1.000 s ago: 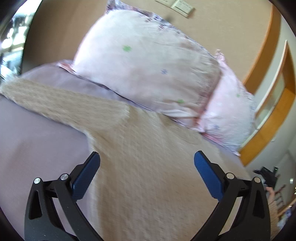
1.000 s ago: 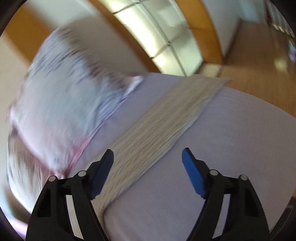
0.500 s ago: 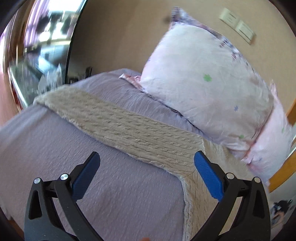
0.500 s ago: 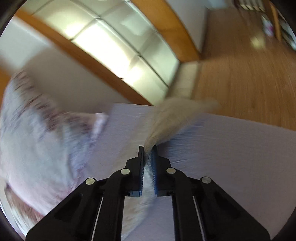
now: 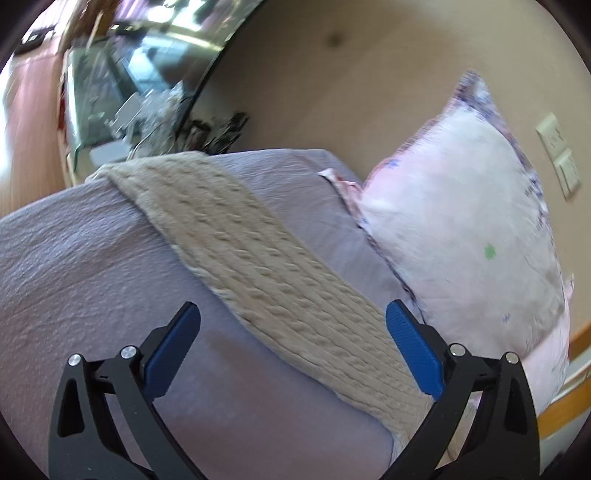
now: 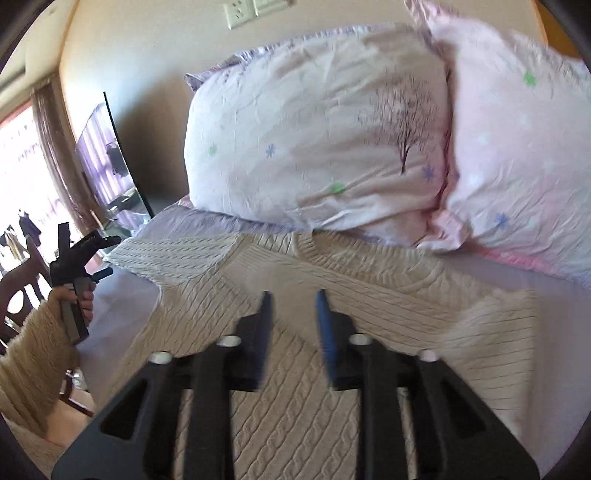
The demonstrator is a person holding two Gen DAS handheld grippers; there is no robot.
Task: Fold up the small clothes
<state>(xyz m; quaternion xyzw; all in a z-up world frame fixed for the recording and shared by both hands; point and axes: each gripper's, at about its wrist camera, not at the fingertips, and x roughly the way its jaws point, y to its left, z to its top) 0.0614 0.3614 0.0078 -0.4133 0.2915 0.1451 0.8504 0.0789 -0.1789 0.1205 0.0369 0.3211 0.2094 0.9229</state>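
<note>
A cream cable-knit sweater (image 6: 332,280) lies flat on the lilac bed sheet (image 5: 74,266). In the left wrist view its left sleeve (image 5: 266,266) stretches out toward the bed's far corner. My left gripper (image 5: 291,332) is open and empty, hovering over that sleeve. In the right wrist view the right sleeve (image 6: 436,306) lies folded across the sweater's body. My right gripper (image 6: 293,314) hovers over the body with its jaws partly open and nothing between them. The left gripper also shows in the right wrist view (image 6: 79,258), held in a hand.
Two pale floral pillows (image 6: 317,129) (image 6: 517,147) lean against the beige wall behind the sweater. A dark glass panel (image 5: 140,92) and clutter stand past the bed's far corner. Wall sockets (image 6: 255,9) sit above the pillows.
My right gripper, shut on the right sleeve half a second ago, has swung it across the sweater's body and let go. My left gripper panned left along the left sleeve, staying open.
</note>
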